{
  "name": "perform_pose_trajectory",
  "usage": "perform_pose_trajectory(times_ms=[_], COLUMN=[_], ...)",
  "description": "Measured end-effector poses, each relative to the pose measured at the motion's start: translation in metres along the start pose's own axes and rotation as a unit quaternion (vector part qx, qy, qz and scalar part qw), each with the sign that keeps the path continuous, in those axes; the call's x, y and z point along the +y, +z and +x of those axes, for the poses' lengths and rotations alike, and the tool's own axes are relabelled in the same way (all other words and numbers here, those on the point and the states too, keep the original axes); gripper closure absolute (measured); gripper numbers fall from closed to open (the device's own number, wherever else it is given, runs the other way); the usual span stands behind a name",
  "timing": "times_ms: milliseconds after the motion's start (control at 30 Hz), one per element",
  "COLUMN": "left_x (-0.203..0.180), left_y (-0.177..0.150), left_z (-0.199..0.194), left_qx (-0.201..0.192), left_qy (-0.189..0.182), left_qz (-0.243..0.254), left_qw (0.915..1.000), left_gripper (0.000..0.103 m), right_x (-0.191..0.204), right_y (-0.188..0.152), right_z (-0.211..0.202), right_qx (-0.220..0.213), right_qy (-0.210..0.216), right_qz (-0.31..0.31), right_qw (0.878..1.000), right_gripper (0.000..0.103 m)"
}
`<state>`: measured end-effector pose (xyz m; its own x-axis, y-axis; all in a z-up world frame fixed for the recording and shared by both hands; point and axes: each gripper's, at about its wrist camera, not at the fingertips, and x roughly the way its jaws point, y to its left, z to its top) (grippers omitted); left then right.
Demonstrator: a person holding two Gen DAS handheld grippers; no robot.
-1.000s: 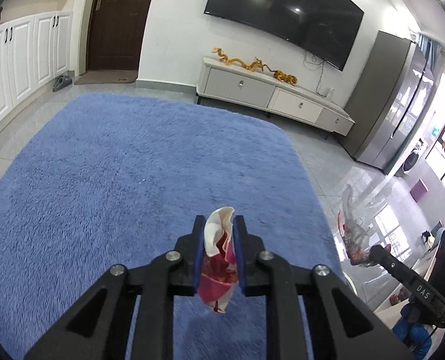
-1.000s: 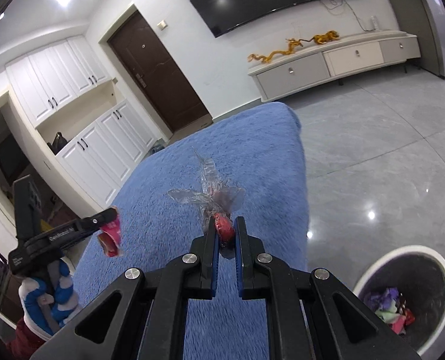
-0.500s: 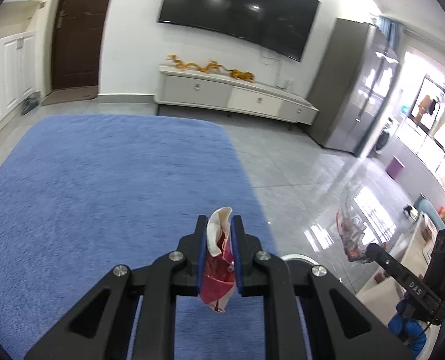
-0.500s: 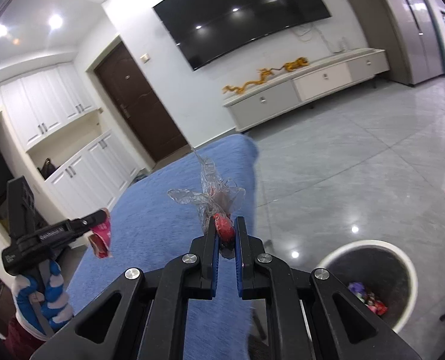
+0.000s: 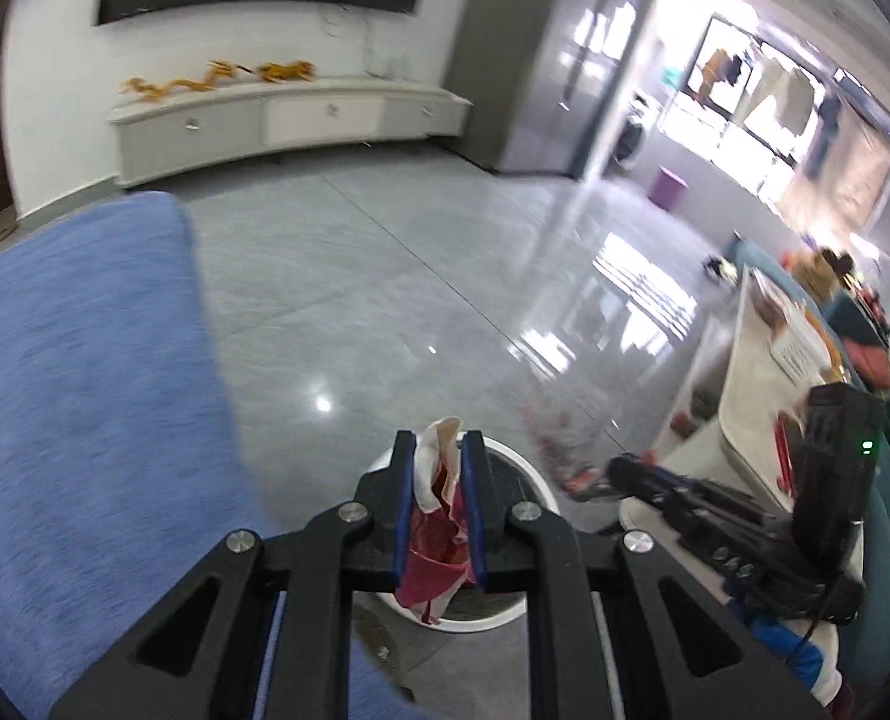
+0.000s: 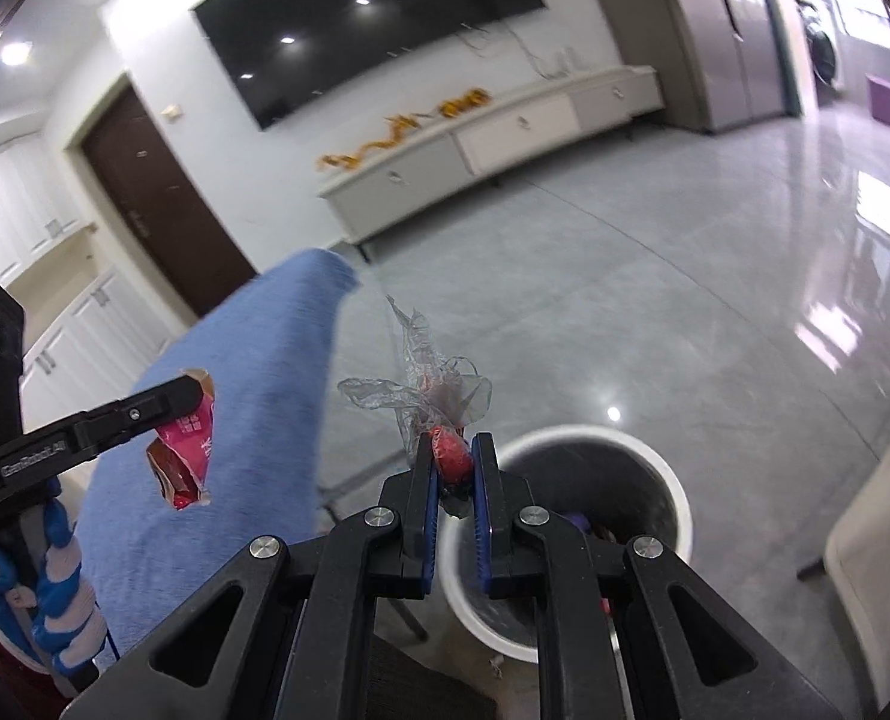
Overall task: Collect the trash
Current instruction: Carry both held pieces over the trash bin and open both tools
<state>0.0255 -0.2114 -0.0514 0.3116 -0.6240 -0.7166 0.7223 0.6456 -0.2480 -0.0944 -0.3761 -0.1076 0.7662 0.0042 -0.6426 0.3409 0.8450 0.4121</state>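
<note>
My left gripper (image 5: 436,450) is shut on a crumpled red and white wrapper (image 5: 439,516), held right above the white-rimmed trash bin (image 5: 532,477). In the right wrist view that gripper (image 6: 196,387) and its wrapper (image 6: 184,450) hang at the left, over the blue rug's edge (image 6: 235,420). My right gripper (image 6: 452,450) grips a clear plastic wrapper with a red piece (image 6: 450,459) between its pads, and its jaws are opening. It sits over the near left rim of the bin (image 6: 676,480), which holds several scraps.
The blue rug (image 5: 85,360) covers the floor to the left, and glossy grey tile lies beyond the bin. A white table (image 5: 763,390) stands close on the right. A low TV cabinet (image 6: 505,126) lines the far wall. A blue-and-white gloved hand (image 6: 55,570) holds the left gripper.
Both grippers swung right, away from the rug, carrying their wrappers. The bin now lies directly under the left gripper and closer under the right one.
</note>
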Motion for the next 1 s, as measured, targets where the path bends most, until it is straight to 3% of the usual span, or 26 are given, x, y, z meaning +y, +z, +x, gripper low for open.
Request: perform_pose_trajectory(times_ms=[267, 300, 333, 367, 400, 533, 700, 1000], left_x=[-0.018, -0.018, -0.017, -0.016, -0.015, -0.011, -0.007, 0.004], left_y=[0.012, 0.010, 0.010, 0.010, 0.008, 0.003, 0.003, 0.001], left_z=[0.067, 0.075, 0.084, 0.088, 0.093, 0.103, 0.093, 0.041], left_qx=[0.056, 0.063, 0.071, 0.075, 0.076, 0.081, 0.060, -0.018], left_qy=[-0.043, -0.045, -0.046, -0.045, -0.043, -0.033, 0.003, 0.087], left_qz=[-0.002, -0.004, -0.006, -0.009, -0.013, -0.016, -0.004, 0.024], left_qw=[0.9975, 0.9970, 0.9963, 0.9961, 0.9961, 0.9960, 0.9982, 0.9957], left_gripper=[0.086, 0.077, 0.070, 0.055, 0.050, 0.050, 0.050, 0.042], right_x=[-0.033, -0.036, -0.039, -0.042, -0.046, -0.056, -0.051, -0.020], right_y=[-0.003, -0.003, -0.004, -0.005, -0.006, -0.014, -0.015, -0.004], right_z=[0.036, 0.042, 0.045, 0.047, 0.052, 0.062, 0.061, 0.040], right_qx=[0.032, 0.038, 0.041, 0.044, 0.048, 0.065, 0.069, 0.037], right_qy=[-0.029, -0.034, -0.039, -0.044, -0.050, -0.070, -0.088, -0.115], right_qz=[0.040, 0.044, 0.047, 0.051, 0.055, 0.069, 0.064, 0.046], right_qw=[0.998, 0.998, 0.997, 0.997, 0.996, 0.993, 0.992, 0.992], right_gripper=[0.087, 0.083, 0.071, 0.060, 0.057, 0.055, 0.049, 0.033])
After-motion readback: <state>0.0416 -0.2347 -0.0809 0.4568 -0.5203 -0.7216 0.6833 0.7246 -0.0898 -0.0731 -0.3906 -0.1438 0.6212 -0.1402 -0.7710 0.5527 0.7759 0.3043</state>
